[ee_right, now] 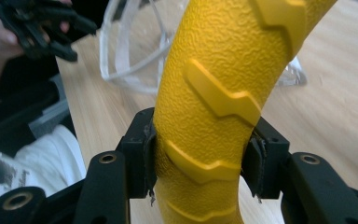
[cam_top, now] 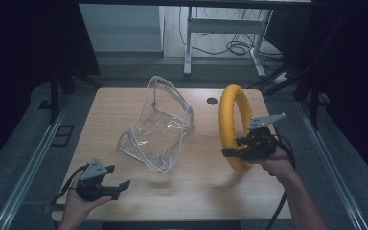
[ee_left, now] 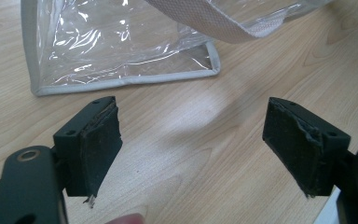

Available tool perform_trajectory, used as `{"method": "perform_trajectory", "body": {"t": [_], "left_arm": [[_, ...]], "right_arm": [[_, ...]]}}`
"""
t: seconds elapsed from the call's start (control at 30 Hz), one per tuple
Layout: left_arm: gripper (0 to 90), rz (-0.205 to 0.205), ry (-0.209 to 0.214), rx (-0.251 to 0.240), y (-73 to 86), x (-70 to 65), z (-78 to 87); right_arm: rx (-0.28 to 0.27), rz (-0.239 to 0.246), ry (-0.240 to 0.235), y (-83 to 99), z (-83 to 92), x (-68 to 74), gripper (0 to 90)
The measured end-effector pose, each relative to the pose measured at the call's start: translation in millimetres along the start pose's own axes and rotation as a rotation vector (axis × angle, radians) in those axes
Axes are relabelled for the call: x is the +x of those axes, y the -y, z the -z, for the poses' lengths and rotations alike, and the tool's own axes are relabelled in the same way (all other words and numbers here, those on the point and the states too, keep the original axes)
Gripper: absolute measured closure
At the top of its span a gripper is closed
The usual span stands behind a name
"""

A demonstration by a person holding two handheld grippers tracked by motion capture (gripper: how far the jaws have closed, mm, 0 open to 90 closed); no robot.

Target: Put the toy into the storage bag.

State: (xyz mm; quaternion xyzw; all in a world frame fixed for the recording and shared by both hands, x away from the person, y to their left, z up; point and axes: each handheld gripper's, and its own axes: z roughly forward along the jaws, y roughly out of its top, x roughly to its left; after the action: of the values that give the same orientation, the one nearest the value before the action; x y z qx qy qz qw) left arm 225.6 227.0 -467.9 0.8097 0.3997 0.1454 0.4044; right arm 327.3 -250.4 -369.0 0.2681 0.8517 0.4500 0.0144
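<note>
A yellow ring (cam_top: 230, 125) with a ridged, textured surface stands upright on edge at the right of the wooden table (cam_top: 196, 182). My right gripper (cam_top: 233, 152) is shut on the ring's lower part; in the right gripper view the yellow ring (ee_right: 219, 88) fills the gap between both jaws. A clear plastic bag (cam_top: 160, 125) with grey piping stands open in the middle of the table. My left gripper (cam_top: 120, 189) rests near the front left corner, open and holding nothing. In the left gripper view the clear bag (ee_left: 121, 42) lies just beyond the open gripper (ee_left: 193, 149).
A small dark hole (cam_top: 212, 100) sits in the tabletop behind the ring. Beyond the far edge stand white desk legs (cam_top: 188, 43) and loose cables (cam_top: 239, 48) on the floor. Metal rails (cam_top: 28, 163) run along both sides of the table.
</note>
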Motion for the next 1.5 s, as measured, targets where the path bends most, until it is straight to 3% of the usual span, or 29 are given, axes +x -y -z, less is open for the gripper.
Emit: {"method": "perform_trajectory", "body": {"t": [0.3, 0.63, 1.07, 1.5], "left_arm": [[18.9, -0.003, -0.005, 0.001, 0.3, 0.5, 0.8], [19.0, -0.001, -0.005, 0.004, 0.8, 0.8, 0.3], [18.9, -0.001, -0.004, 0.002, 0.8, 0.9, 0.3], [19.0, -0.002, -0.002, -0.002, 0.4, 0.1, 1.3]], "right_arm": [[-0.079, 0.011, -0.03, -8.5, -1.4, 6.7, 51.2], [-0.124, 0.007, -0.028, -11.7, -0.2, 6.8, 51.1], [-0.238, 0.012, -0.038, -23.4, 7.5, 12.7, 50.9], [-0.312, 0.06, -0.062, -43.0, 12.9, 26.3, 50.8]]}}
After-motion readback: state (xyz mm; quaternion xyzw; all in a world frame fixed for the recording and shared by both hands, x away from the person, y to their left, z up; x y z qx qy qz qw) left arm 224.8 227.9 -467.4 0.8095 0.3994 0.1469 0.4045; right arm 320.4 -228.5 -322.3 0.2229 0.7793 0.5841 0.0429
